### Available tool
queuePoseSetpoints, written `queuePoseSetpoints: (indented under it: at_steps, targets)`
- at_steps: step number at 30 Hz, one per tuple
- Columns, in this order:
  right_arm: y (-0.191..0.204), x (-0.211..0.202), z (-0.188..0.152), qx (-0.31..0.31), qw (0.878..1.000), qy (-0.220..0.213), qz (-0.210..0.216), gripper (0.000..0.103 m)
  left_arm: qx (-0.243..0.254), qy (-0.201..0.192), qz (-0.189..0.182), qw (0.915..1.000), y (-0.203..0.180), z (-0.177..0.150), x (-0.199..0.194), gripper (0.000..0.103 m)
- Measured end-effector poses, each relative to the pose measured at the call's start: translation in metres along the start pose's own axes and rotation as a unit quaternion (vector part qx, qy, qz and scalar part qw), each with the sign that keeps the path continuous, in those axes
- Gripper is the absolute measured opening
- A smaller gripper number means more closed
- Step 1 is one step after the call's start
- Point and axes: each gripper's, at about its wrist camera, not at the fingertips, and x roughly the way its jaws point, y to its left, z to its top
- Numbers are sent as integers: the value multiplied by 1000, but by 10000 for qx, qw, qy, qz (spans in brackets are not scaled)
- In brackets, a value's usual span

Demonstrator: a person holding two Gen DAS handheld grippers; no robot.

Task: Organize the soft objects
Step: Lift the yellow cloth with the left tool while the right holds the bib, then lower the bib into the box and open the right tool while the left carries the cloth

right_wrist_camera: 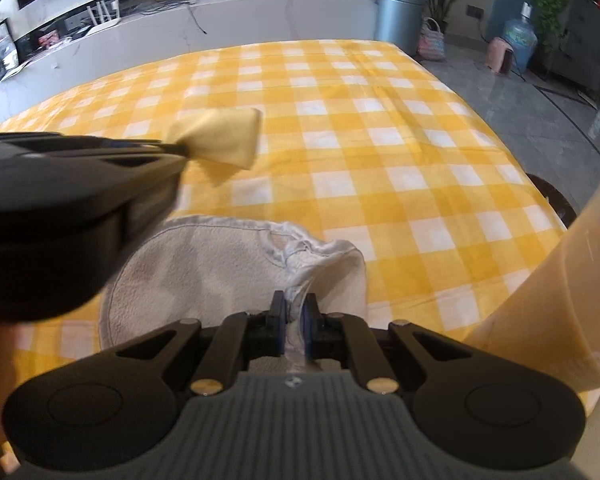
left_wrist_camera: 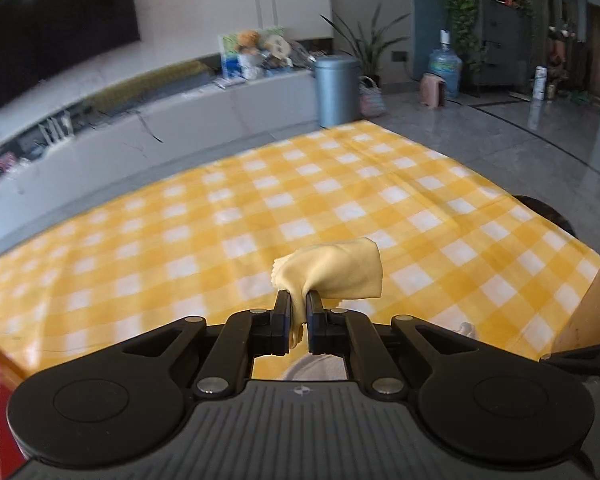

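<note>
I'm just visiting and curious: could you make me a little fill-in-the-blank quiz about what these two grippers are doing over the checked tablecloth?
1. The left gripper is shut on a small pale ______ cloth.
2. The right gripper pinches the edge of a ______ towel.
3. The towel rests on a tablecloth checked in white and ______.
4. In the right wrist view, the small cloth is held ______ the tablecloth, not lying on it.

Missing words: yellow; white; yellow; above

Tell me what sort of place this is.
Most likely a home living room. A big dark screen hangs above a long low marble-look unit cluttered with a plush toy, and potted plants and a water jug stand on a glossy tiled floor behind the yellow checked cloth.
</note>
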Motion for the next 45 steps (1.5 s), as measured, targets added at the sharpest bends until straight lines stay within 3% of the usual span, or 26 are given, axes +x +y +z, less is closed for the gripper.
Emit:
queuePoseSetpoints:
  at_steps: [6, 15, 25, 30, 36, 40, 42, 45]
  targets:
    - [-4, -9, 4, 287, 9990, -165, 292, 5, -160, -35, 248, 9996, 11, 10, -32, 8]
    - [0, -44, 14, 742, 9915, -868, 622, 5, -481, -204, 246, 9983, 30, 23, -98, 8]
    - [33, -85, 19, 956, 9815, -1608, 413, 6, -669, -528, 215, 9961, 51, 22, -168, 8]
    - [52, -118, 22, 821, 9742, -2074, 343, 6, -579, -763, 427, 9945, 81, 17, -207, 8]
    - [81, -180, 28, 902, 9545, -2770, 632, 6, -886, -1135, 1153, 9828, 150, -6, -256, 9]
    - [109, -213, 34, 994, 9408, -2860, 1527, 6, -1410, -1190, 1519, 9710, 204, -27, -280, 9]
    - [131, -225, 35, 814, 9376, -2837, 1837, 6, -1711, -1180, 1624, 9646, 227, -37, -286, 9]
    - [177, -238, 35, 207, 9373, -2949, 1845, 6, -2145, -1140, 1751, 9541, 259, -52, -289, 9]
